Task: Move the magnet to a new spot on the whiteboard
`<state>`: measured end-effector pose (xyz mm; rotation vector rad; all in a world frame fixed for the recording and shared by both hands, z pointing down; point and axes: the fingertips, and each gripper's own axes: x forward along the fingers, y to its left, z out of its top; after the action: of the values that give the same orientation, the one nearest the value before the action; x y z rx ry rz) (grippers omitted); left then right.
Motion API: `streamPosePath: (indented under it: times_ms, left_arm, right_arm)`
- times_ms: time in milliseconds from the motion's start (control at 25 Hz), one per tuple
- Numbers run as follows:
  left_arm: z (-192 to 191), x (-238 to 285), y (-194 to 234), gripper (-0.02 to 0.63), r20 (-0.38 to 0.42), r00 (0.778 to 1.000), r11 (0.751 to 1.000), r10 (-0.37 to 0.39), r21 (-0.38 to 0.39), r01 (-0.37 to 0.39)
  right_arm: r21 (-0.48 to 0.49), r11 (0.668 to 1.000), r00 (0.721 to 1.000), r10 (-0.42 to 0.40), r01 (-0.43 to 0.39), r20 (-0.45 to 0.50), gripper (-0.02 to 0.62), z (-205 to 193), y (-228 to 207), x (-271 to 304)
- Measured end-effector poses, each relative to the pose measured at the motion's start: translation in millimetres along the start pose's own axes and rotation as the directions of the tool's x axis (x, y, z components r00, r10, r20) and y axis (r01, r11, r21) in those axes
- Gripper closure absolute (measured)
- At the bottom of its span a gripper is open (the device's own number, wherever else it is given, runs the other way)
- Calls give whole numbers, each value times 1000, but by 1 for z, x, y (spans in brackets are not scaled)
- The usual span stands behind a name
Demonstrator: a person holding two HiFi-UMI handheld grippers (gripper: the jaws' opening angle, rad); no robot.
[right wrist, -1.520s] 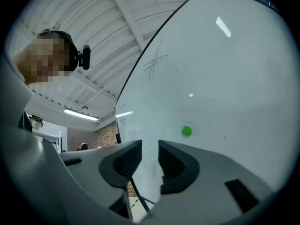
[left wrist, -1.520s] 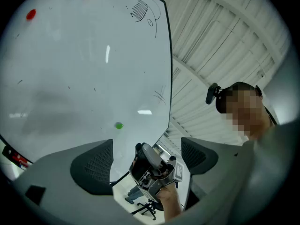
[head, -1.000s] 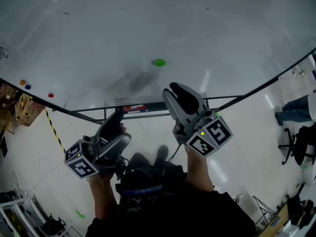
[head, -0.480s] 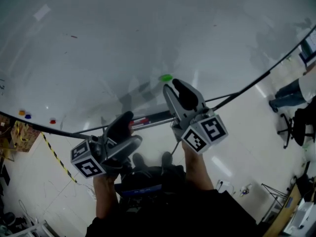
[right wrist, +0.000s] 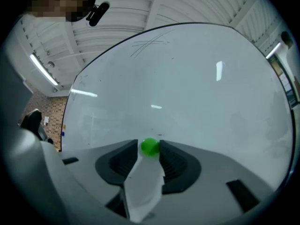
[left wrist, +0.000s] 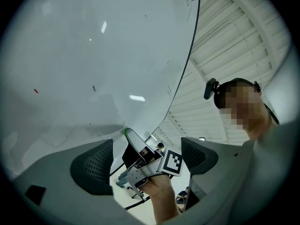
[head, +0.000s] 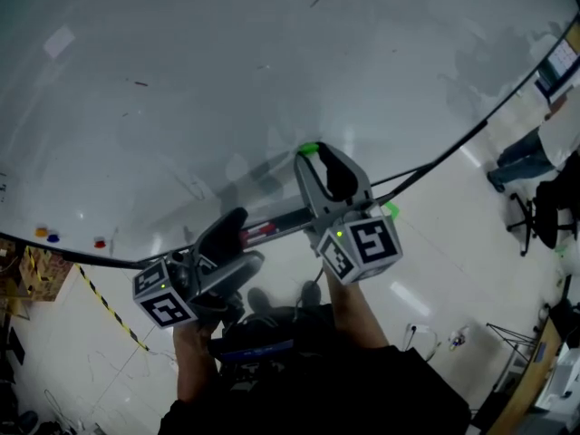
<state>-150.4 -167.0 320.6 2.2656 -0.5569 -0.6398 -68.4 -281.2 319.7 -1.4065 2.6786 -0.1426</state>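
A small green magnet (head: 310, 149) sits on the whiteboard (head: 181, 80) near its lower edge. My right gripper (head: 317, 156) is at the board with its jaws closed in on the magnet from both sides. In the right gripper view the green magnet (right wrist: 150, 146) fills the narrow gap between the dark pads (right wrist: 123, 162) of the right gripper (right wrist: 150, 150), touching both. My left gripper (head: 239, 245) hangs lower left, away from the board, open and empty. The left gripper view looks through the wide left gripper (left wrist: 146, 159) at the right gripper (left wrist: 143, 156) and the magnet (left wrist: 125, 131).
Small red (head: 100, 242), orange (head: 41, 233) and blue (head: 53, 237) magnets sit at the board's lower left. A marker tray with a red item (head: 258, 232) runs along the board's bottom edge. A person (head: 544, 143) and office chairs (head: 530, 220) are at the right.
The right gripper has moved up to the board and now has the green magnet between its jaws. The left gripper has stayed low and open.
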Motion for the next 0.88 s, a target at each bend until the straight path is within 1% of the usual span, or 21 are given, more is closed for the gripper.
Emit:
streamPosePath:
  times_ms: [160, 240, 280, 400, 520, 680, 880]
  left_arm:
    - [-1, 1, -2, 161, 2, 1000, 1000, -16, -14, 16]
    - [-1, 2, -3, 161, 4, 1000, 1000, -18, -14, 18]
    - [-1, 1, -3, 161, 3, 1000, 1000, -17, -14, 17]
    - [-2, 1, -3, 161, -2, 1000, 1000, -13, -11, 13]
    - [-3, 2, -4, 161, -1, 1000, 1000, -8, -7, 8]
    - [-5, 3, -7, 161, 10, 1000, 1000, -10, -6, 10]
    - [-6, 2, -10, 161, 22, 1000, 1000, -5, -7, 5]
  right_arm:
    - [-79, 994, 997, -72, 71, -4, 443, 1, -1, 2]
    - [-99, 992, 997, -78, 77, 1, 445, 2, 0, 3]
    - [-86, 994, 998, -68, 68, 3, 446, 1, -1, 2]
    - [-4, 1000, 1000, -14, 14, 7, 451, 0, -3, -1]
    - [62, 997, 999, 36, -37, 17, 457, 0, -5, -2]
    - [97, 992, 997, 73, -75, 19, 460, -1, -6, -2]
    - [118, 988, 995, 96, -97, 21, 471, -2, -6, -5]
